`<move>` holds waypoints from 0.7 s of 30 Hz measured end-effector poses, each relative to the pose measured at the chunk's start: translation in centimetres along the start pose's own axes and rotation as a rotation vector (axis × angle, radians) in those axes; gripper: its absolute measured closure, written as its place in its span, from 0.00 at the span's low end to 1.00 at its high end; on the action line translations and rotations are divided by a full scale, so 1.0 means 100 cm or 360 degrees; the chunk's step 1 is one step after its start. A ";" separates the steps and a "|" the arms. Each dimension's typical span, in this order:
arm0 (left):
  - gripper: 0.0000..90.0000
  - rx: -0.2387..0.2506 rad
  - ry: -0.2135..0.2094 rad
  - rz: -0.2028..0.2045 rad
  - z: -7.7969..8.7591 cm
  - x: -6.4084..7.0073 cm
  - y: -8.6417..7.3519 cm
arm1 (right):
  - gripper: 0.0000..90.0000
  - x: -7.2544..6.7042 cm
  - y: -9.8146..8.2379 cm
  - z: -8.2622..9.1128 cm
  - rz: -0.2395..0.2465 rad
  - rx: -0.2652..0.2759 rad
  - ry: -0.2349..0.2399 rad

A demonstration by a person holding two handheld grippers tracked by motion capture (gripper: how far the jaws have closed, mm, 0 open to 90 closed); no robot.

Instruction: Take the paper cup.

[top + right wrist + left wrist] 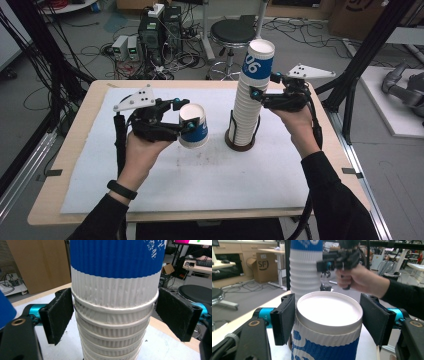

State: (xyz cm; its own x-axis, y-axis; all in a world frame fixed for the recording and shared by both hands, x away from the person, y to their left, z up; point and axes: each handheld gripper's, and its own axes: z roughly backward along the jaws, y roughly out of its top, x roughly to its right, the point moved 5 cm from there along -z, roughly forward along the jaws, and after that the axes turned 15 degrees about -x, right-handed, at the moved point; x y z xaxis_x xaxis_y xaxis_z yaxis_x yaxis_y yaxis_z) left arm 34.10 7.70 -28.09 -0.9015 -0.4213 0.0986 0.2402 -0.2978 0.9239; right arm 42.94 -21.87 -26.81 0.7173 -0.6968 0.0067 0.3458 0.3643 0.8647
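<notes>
High view: the left gripper point(186, 118) clasps an upside-down paper cup point(194, 125) above the table point(75, 130), while the right gripper's point(256, 93) jaws stand spread around the cup stack point(248, 100).

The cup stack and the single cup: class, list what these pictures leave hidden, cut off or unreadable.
1. Cup stack: its top is cut off by the upper edge in the right gripper view, its foot by the lower edge.
2. Single cup in the left hand-held gripper: its lower part is cut off in the left gripper view.
3. Top cup's print: partly turned away in the high view, so unreadable in full.
4. Holder: base largely hidden by the stack.
</notes>
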 end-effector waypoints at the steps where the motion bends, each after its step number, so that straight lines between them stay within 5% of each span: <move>1: 0.34 0.0007 -0.0007 0.0014 -0.001 0.000 -0.004 | 0.17 0.000 0.000 0.000 0.0005 0.0004 0.0001; 21: 0.34 -0.0031 -0.0036 0.0081 -0.009 0.005 -0.069 | 0.18 -0.001 0.000 0.000 -0.0004 0.0002 -0.0008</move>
State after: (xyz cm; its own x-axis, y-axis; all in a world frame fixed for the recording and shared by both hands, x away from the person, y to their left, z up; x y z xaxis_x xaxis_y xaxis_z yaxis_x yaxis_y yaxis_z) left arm 32.32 8.81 -34.73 -0.8958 -0.4170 0.1537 0.2927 -0.2934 0.9101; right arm 42.86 -21.86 -26.82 0.7132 -0.7010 0.0069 0.3471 0.3617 0.8653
